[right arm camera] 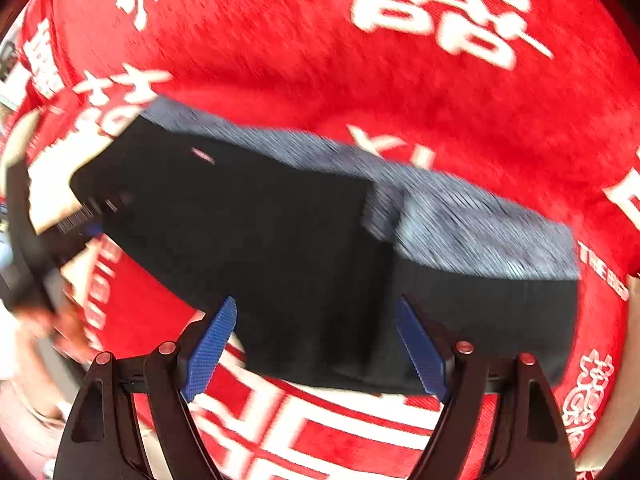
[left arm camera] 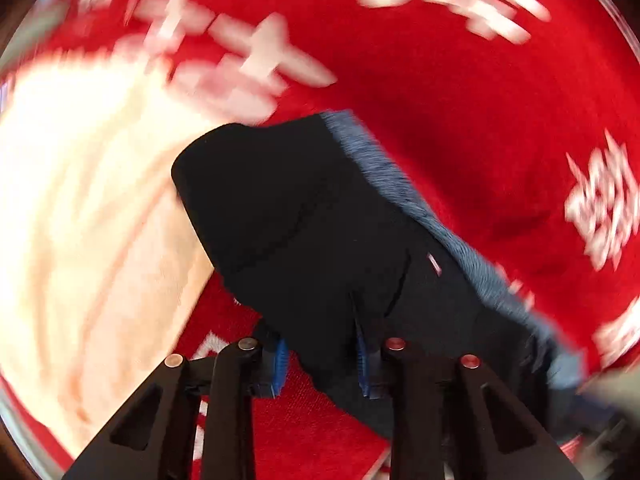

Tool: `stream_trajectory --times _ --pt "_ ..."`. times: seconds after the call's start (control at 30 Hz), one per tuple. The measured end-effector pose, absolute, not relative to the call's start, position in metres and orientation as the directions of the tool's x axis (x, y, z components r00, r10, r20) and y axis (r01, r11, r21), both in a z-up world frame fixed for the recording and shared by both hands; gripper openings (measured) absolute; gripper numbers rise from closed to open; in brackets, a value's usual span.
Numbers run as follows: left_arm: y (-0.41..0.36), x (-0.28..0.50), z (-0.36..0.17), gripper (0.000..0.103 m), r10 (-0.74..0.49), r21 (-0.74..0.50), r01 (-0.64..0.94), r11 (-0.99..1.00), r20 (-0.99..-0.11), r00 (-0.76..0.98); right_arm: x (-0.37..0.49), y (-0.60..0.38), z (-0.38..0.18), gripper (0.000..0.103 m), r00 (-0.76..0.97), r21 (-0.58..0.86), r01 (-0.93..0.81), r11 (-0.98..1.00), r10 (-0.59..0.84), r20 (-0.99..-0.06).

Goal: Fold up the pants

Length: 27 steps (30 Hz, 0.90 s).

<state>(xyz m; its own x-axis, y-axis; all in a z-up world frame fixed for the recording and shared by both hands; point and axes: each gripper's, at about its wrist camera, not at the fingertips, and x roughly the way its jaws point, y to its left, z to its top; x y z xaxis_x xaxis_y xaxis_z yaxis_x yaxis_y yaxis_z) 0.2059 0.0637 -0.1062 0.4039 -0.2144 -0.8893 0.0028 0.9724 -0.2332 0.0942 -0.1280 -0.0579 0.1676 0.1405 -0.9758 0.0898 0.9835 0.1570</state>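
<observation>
In the left wrist view the left gripper (left arm camera: 323,364) sits at the bottom centre, its blue pads pinching a fold of the black pants (left arm camera: 304,232), which rise from the jaws toward the middle of the frame with a grey-blue lining edge along their right side, over a red blanket (left arm camera: 460,100) with white characters and a pale cloth (left arm camera: 80,200) at the left. In the right wrist view the right gripper (right arm camera: 316,348) stands spread at the bottom, its pads apart at the near edge of the pants (right arm camera: 248,240), which lie folded across the centre of the red blanket (right arm camera: 300,40), grey-blue lining showing along their upper right

One pants (right arm camera: 280,248), one red blanket (right arm camera: 400,88)
</observation>
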Motion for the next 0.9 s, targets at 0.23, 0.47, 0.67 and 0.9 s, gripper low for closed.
stream_trajectory --times 0.23,0.47,0.67,0.9 --pt "0.017 0.183 -0.079 0.028 -0.102 -0.012 0.177 0.984 -0.853 0.511 0.193 -0.076 -0.022 0.092 0.093 0.347 -0.029 0.937 0.349 -0.933" --pt "0.002 0.181 -0.071 0.028 -0.095 0.044 0.237 0.971 -0.834 0.544 0.274 0.005 -0.022 0.103 -0.092 0.424 -0.156 0.892 0.414 -0.905" --pt "0.001 0.179 -0.073 0.028 -0.087 0.057 0.241 0.969 -0.832 0.548 0.304 0.07 -0.056 0.103 -0.242 0.352 -0.27 0.896 0.291 -0.926" --pt "-0.005 0.178 -0.074 0.028 -0.083 0.08 0.266 0.96 -0.832 0.548 0.299 0.072 -0.095 0.019 -0.352 0.307 -0.268 0.913 0.204 -0.914"
